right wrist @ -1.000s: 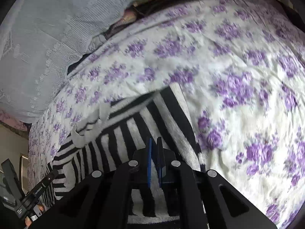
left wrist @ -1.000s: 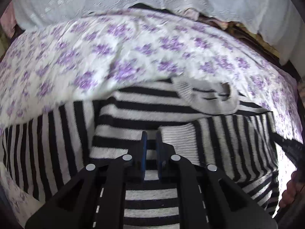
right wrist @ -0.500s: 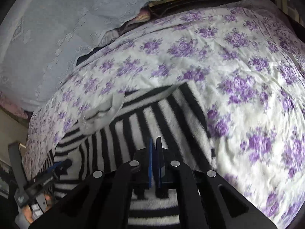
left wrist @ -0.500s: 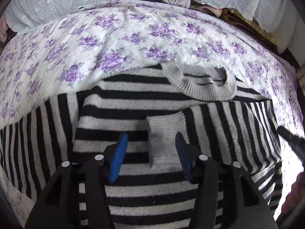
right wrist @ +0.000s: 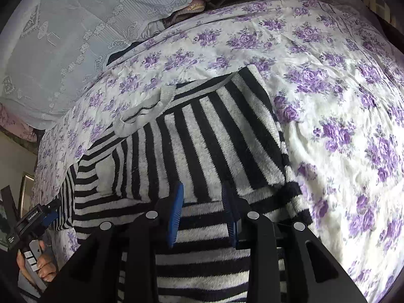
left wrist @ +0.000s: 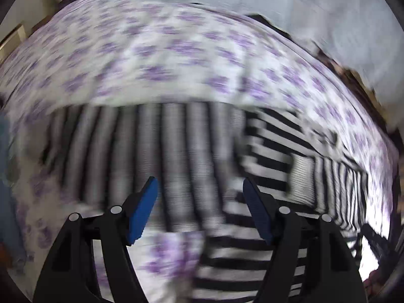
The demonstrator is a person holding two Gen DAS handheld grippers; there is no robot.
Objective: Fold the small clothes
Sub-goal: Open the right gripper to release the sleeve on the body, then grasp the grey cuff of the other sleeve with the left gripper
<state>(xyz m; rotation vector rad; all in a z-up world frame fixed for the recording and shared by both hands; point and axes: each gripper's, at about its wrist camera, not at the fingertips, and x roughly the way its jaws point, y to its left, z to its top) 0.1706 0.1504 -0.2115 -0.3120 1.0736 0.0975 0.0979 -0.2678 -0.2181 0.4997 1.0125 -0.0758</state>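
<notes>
A small black-and-white striped sweater (right wrist: pixel 202 146) with a grey ribbed collar (right wrist: pixel 151 111) lies flat on the floral bedspread (right wrist: pixel 341 101). Its right sleeve is folded across the chest, grey cuff (right wrist: pixel 106 174) toward the middle. My right gripper (right wrist: pixel 203 209) is open just above the folded sleeve near the sweater's right side. In the blurred left wrist view my left gripper (left wrist: pixel 200 204) is open over the spread-out left sleeve (left wrist: pixel 164 146), with the folded cuff (left wrist: pixel 300 176) off to the right. The left gripper's body and the hand holding it show in the right wrist view (right wrist: pixel 32 222).
A white lace cover (right wrist: pixel 75 25) drapes over bedding along the far edge of the bed. Dark and pinkish clothes (right wrist: pixel 186 10) are tucked under it. The bedspread stretches wide to the right of the sweater.
My left gripper swung left, from over the folded cuff to over the left sleeve, and opened wider. My right gripper opened and let go of the right sleeve, which now lies folded on the sweater.
</notes>
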